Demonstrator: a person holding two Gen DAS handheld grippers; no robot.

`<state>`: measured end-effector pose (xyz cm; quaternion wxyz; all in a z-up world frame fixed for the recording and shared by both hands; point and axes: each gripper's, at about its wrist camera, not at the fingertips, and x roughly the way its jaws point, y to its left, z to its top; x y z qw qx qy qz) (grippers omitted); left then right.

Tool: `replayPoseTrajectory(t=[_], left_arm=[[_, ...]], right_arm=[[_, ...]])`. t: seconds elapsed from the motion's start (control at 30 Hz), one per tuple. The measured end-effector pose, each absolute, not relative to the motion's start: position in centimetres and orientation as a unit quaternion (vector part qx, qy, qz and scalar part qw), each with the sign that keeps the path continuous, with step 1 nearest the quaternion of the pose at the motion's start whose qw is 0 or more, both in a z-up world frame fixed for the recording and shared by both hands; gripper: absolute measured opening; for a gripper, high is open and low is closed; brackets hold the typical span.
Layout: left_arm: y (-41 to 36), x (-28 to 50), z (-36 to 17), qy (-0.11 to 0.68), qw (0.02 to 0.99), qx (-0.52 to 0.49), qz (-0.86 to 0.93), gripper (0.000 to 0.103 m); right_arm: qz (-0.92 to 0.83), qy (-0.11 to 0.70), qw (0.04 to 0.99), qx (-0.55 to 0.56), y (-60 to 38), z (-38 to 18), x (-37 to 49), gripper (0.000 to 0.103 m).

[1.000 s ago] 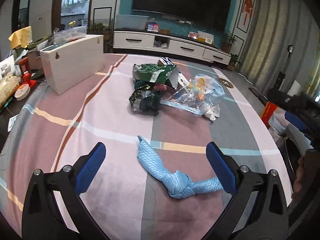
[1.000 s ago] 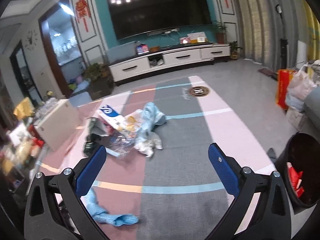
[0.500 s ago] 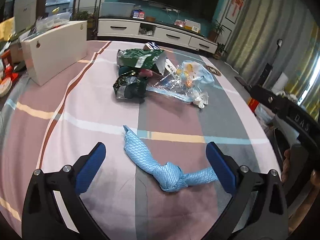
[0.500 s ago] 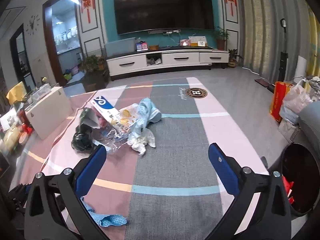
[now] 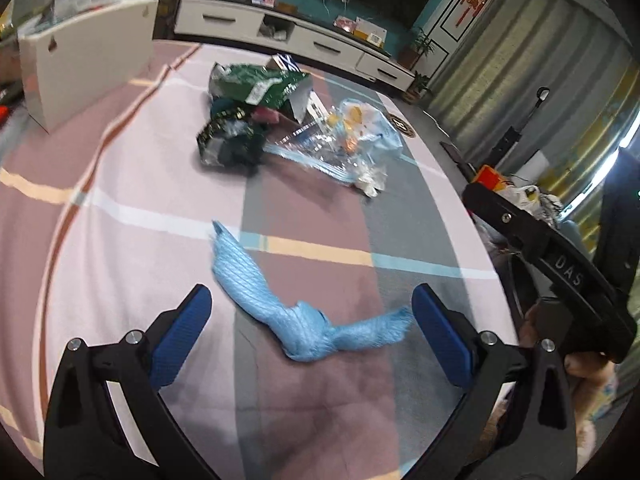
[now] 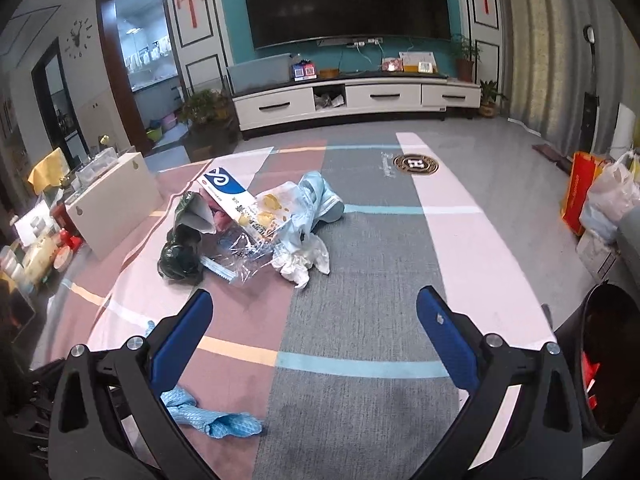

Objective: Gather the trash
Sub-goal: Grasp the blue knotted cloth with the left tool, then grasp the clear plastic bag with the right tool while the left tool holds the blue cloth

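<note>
Trash pile [image 5: 288,128] beyond knotted blue cloth [image 5: 296,320]

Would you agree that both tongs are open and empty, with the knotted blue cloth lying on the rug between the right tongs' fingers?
Not quite: the knotted blue cloth lies between the left tongs' fingers, as the left wrist view shows. Both the left and the right tongs are indeed open and empty.

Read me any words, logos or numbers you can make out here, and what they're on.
"DAS": right gripper's black frame, left wrist view.
"H": round emblem on the carpet.
White-and-blue box: blue swirl logo, print too blurred.
Green bag's label: too blurred.
Wall clock: unreadable.
</note>
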<state>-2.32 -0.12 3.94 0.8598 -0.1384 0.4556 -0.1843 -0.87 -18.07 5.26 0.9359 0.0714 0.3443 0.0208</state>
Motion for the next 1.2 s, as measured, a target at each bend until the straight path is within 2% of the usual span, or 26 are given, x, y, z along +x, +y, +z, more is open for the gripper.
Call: replayPoseTrajectory(t=[0.2,0.4,0.7,0.87,0.93,0.97,1.0,1.13,1.2], left_arm=[[-0.2,-2.1,3.4,0.477,0.836,-0.167,-0.214,0.099],[-0.6,-1.7,2.6,0.5,0.818,-0.173,-0.225,0.083],[-2.0,-1.3,0.8,0.521,0.809,-0.163,-0.216,0.079],[-2.1,-1.1,0.3,0.515,0.821,-0.153,-0.195,0.06],[-2.2,-1.2,0.2,0.513,0.826,-0.141,-0.184,0.043],[-2.1,-1.2,0.2,0.511,0.829,-0.137,-0.179,0.04],[-1.9,-1.1,0.2,0.511,0.829,-0.139,-0.178,0.032],[-1.3,-0.8,0.1,0.512,0.824,-0.16,-0.183,0.03],[-0.9,-0.9,0.5,0.507,0.826,-0.165,-0.184,0.03]], right_arm=[[-0.011,0.353,0.933,0.071,-18.5,5.2,-0.8,0.1],[-0.003,0.359,0.929,0.091,-19.2,5.1,-0.7,0.1],[0.008,0.37,0.923,0.108,-19.6,4.8,-0.5,0.1],[0.015,0.368,0.922,0.122,-19.7,4.6,-0.5,0.1],[0.021,0.367,0.92,0.132,-19.9,4.6,-0.2,0.099],[0.024,0.369,0.919,0.139,-20.0,4.5,0.0,0.097],[0.026,0.373,0.916,0.147,-20.1,4.5,0.4,0.095],[0.027,0.383,0.91,0.159,-20.0,4.5,3.0,0.085],[0.024,0.387,0.909,0.15,-19.6,4.6,5.0,0.074]])
